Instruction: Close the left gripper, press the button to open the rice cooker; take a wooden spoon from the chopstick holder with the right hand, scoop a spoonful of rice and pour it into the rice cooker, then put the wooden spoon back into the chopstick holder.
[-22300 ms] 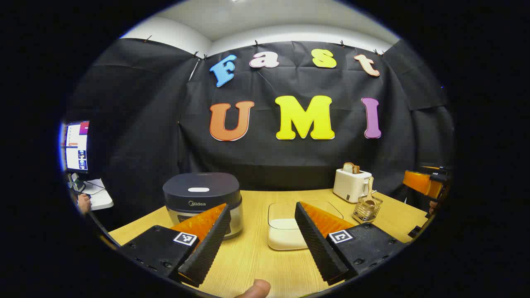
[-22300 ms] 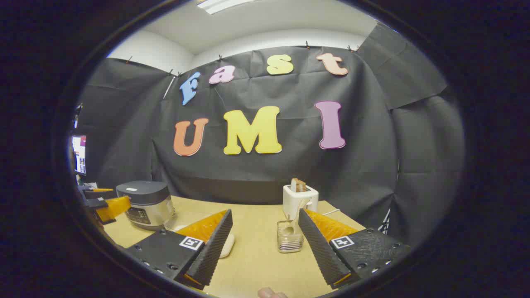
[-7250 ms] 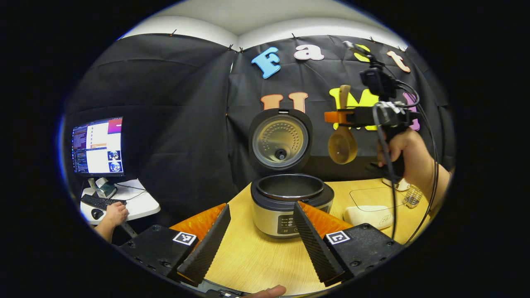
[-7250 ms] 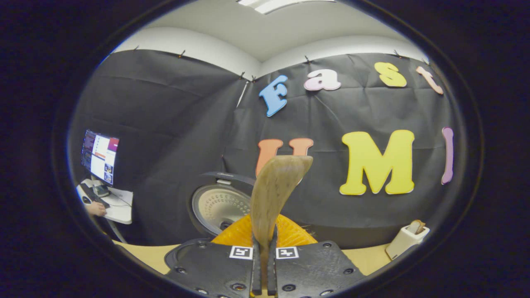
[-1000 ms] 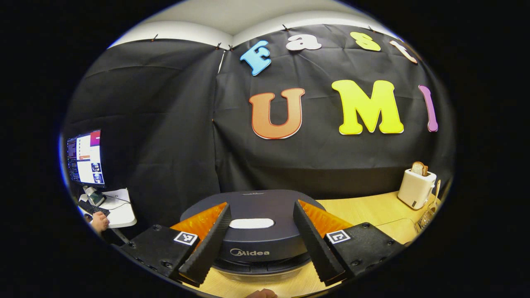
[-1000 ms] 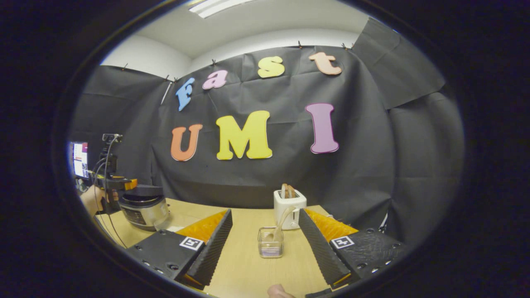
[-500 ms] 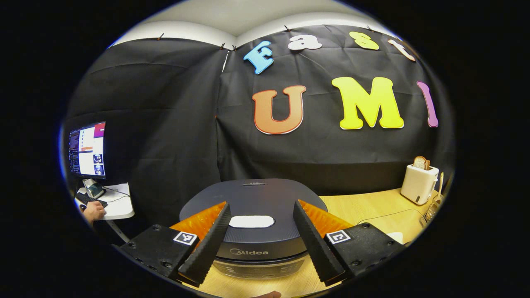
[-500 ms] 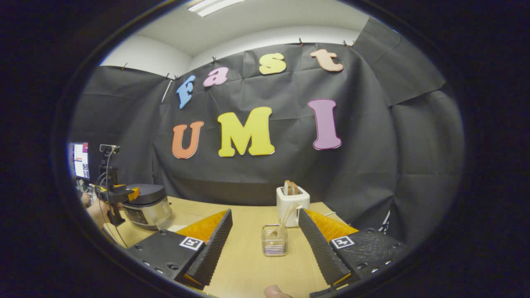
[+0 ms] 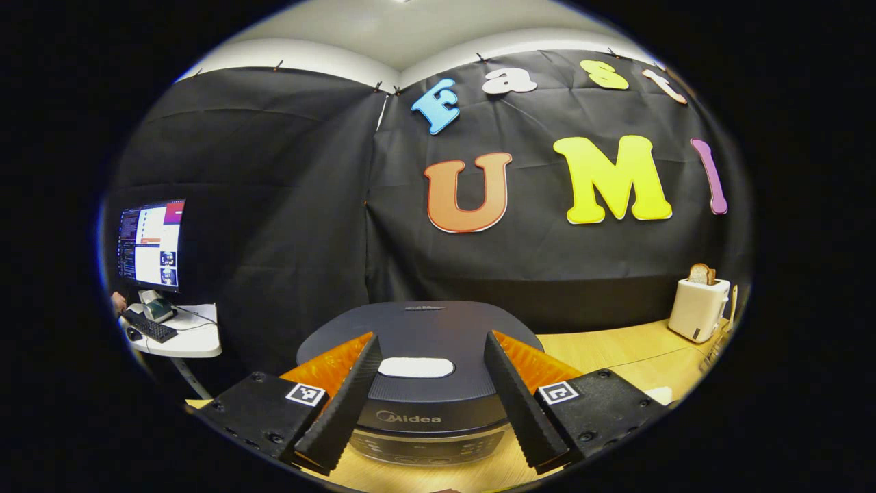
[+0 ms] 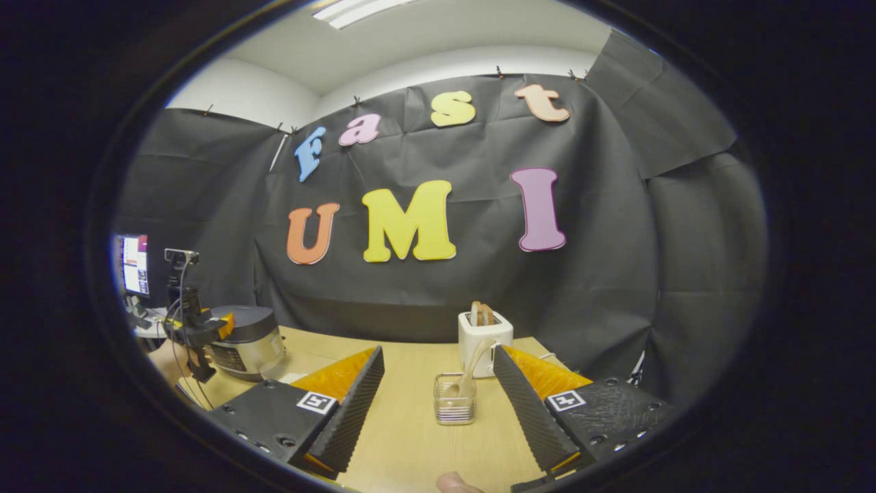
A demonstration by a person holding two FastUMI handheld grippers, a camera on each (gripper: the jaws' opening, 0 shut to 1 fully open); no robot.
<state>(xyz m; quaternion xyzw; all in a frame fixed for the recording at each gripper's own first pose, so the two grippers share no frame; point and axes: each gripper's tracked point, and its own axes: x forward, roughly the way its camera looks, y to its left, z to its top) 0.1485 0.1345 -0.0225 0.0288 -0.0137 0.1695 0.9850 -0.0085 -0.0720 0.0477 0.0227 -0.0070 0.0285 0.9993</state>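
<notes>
The dark rice cooker (image 9: 419, 356) stands with its lid down right in front of my left gripper (image 9: 430, 404), which is open with its fingers either side of the white lid button (image 9: 416, 368). In the right gripper view the cooker (image 10: 248, 342) sits far left, with the left gripper (image 10: 205, 327) and a hand beside it. My right gripper (image 10: 438, 411) is open and holds nothing. Ahead of it the wire chopstick holder (image 10: 455, 400) stands on the table with the wooden spoon (image 10: 471, 370) leaning in it.
A white toaster (image 10: 484, 342) with bread stands behind the holder; it also appears far right in the left gripper view as the toaster (image 9: 698, 308). A monitor (image 9: 149, 243) and a small desk (image 9: 179, 335) stand left of the wooden table (image 10: 410, 424).
The left gripper has drawn back and lowered a little from over the closed cooker lid, so more of the cooker's front shows. The right gripper has barely moved.
</notes>
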